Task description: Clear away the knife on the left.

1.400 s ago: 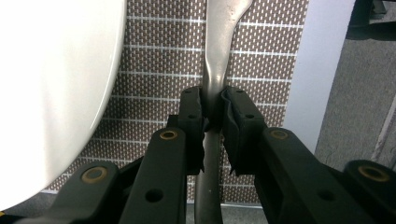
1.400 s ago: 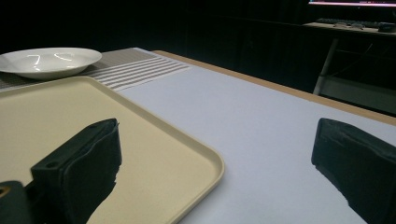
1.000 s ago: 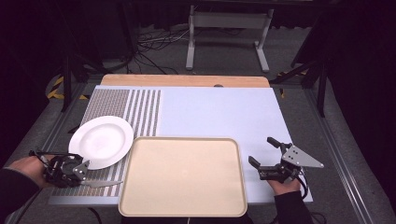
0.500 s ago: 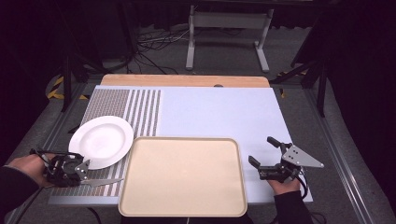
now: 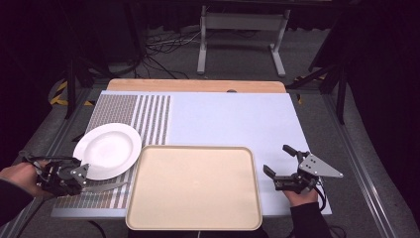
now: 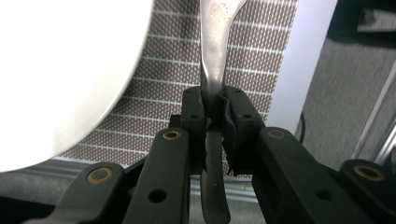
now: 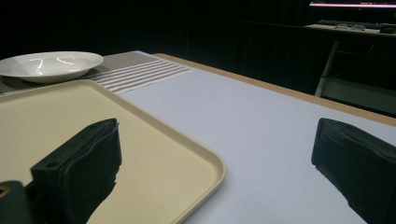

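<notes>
Table knife (image 5: pixel 105 187) is lying low over the striped placemat (image 5: pixel 148 116) at lower left of the high view, just below the white plate (image 5: pixel 107 150), its handle clamped between the closed jaws of the left gripper (image 6: pixel 213 122). In the left gripper view the blade is running up the frame beside the plate rim. Right gripper (image 5: pixel 282 166) is resting at lower right with jaws wide open, holding nothing. Risk: the narrow handle may be twisting in the pads, tipping the blade against the plate. Beige tray (image 5: pixel 194 218) and plate are both carrying nothing.
</notes>
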A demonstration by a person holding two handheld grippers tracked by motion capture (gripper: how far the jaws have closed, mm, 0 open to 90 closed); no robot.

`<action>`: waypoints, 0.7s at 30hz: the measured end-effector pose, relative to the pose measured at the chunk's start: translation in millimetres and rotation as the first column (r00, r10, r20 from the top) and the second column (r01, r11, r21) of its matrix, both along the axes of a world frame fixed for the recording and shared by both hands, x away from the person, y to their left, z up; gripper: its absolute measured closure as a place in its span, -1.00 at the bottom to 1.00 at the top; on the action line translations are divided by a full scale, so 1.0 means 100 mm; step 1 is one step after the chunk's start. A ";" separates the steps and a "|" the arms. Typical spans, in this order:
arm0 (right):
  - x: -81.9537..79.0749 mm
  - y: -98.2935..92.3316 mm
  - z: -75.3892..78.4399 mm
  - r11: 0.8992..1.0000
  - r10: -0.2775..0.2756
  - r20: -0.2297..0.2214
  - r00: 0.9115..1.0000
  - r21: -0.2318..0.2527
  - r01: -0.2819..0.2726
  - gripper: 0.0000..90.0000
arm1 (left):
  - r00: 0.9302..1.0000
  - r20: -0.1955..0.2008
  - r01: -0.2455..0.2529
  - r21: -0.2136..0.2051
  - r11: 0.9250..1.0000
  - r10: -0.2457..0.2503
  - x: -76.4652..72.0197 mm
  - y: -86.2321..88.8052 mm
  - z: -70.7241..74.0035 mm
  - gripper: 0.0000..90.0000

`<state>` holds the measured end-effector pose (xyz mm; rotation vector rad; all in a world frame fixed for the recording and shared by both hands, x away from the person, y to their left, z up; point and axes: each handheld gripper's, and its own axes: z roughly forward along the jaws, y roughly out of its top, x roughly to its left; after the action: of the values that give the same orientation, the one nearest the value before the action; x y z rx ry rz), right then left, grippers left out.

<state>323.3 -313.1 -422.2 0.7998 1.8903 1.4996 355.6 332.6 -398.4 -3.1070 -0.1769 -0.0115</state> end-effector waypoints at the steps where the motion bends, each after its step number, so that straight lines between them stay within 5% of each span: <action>1: 0.00 0.00 0.00 1.000 0.000 0.000 1.000 0.002 0.000 -0.95 | 1.000 0.004 -0.008 -0.021 1.000 0.008 0.00 0.01 0.02 0.79; 7: 0.00 0.00 0.00 1.000 -0.001 0.000 1.000 -0.002 0.001 -0.95 | 0.997 -0.001 -0.078 -0.059 0.995 0.078 0.02 0.01 0.13 0.78; 12: 0.00 0.00 0.00 1.000 -0.001 0.001 1.000 -0.001 0.001 -0.95 | 0.989 0.006 -0.144 -0.115 0.983 0.146 0.03 -0.01 0.24 0.78; 16: 0.00 0.00 0.00 1.000 0.001 0.001 1.000 -0.001 -0.001 -0.95 | 0.976 -0.005 -0.217 -0.191 0.957 0.220 0.06 -0.02 0.33 0.78; 19: 0.00 -0.01 0.00 1.000 0.003 -0.002 1.000 0.002 -0.003 -0.95 | 0.954 -0.027 -0.298 -0.226 0.927 0.300 0.07 -0.05 0.38 0.78; 21: 0.00 -0.01 0.00 1.000 0.004 -0.003 1.000 0.003 -0.004 -0.95 | 0.948 -0.041 -0.315 -0.260 0.913 0.315 0.06 -0.08 0.41 0.78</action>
<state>323.4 -314.2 -422.0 0.8006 1.8926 1.5047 361.6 325.0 -357.8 -3.2960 -0.7378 0.0182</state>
